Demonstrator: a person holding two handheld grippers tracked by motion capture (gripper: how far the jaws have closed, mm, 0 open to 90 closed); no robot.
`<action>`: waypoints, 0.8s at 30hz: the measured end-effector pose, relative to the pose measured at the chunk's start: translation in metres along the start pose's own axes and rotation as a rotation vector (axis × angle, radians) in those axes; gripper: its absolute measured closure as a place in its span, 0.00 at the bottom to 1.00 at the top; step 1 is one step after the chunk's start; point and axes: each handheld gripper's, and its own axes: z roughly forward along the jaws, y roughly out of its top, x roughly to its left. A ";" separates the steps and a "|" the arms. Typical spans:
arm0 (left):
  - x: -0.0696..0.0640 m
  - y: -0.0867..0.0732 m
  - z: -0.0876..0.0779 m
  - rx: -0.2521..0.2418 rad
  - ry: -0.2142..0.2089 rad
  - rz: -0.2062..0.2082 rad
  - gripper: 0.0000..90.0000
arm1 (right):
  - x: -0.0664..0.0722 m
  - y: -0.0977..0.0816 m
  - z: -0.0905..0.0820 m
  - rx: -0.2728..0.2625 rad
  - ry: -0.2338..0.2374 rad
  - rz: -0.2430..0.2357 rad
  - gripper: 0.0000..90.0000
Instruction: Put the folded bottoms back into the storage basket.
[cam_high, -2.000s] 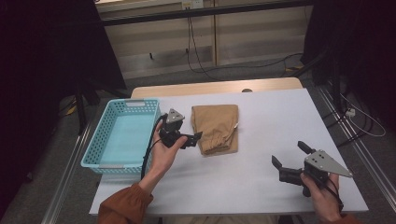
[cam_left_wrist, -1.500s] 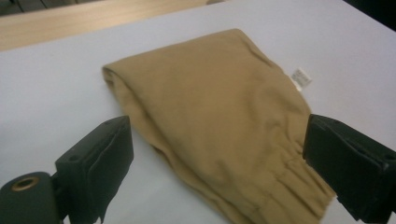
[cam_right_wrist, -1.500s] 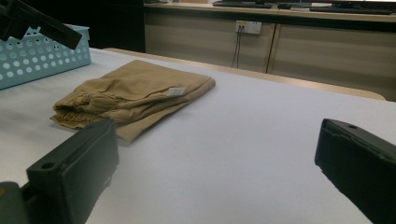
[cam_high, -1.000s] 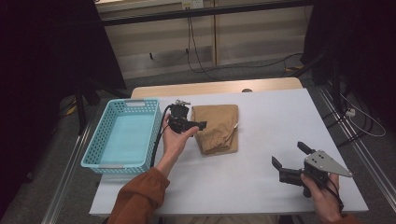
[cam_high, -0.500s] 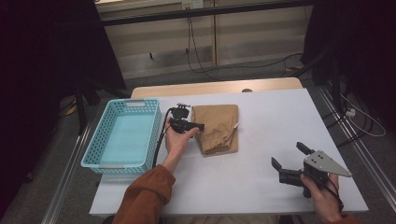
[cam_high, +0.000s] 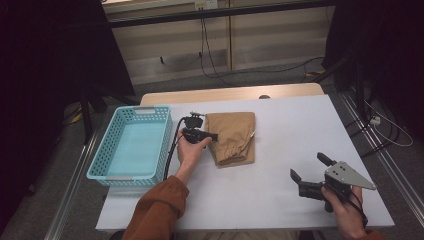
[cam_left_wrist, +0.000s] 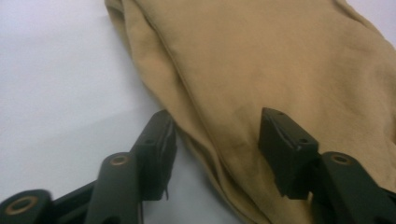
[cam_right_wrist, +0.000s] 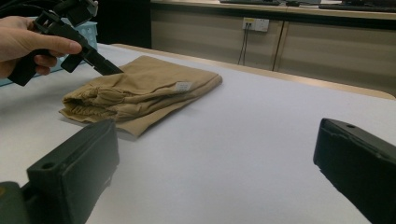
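A folded tan cloth (cam_high: 234, 136) lies on the white table (cam_high: 290, 135), left of centre. My left gripper (cam_high: 213, 136) is down at the cloth's left edge. In the left gripper view its jaws (cam_left_wrist: 217, 128) straddle the folded edge of the cloth (cam_left_wrist: 280, 60): one jaw is on the table beside it, the other over the fabric. The jaws have just been closing, and a gap still shows at the pads. My right gripper (cam_high: 308, 166) stays open near the front right, holding nothing. Past its tips (cam_right_wrist: 215, 154) it looks at the cloth (cam_right_wrist: 140, 88) and the left gripper (cam_right_wrist: 105, 67).
A light blue plastic basket (cam_high: 107, 172) sits at the table's left side, right beside the left hand. Bare table stretches between the cloth and the right gripper. Cables and a wall run behind the table's far edge.
The left hand has moved up from the cloth's near-left corner to its left edge and lowered onto it. Its jaws have narrowed around the fold. The right gripper has not moved.
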 end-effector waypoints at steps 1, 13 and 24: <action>0.001 0.000 0.000 0.000 -0.003 -0.006 0.53 | 0.000 0.000 0.000 0.000 0.000 0.000 0.00; -0.005 -0.002 0.003 -0.017 0.003 -0.008 0.71 | 0.000 0.000 0.000 0.000 -0.006 -0.002 0.00; -0.006 -0.004 0.004 -0.010 -0.032 0.000 0.85 | 0.000 0.000 0.001 0.006 -0.005 0.001 0.00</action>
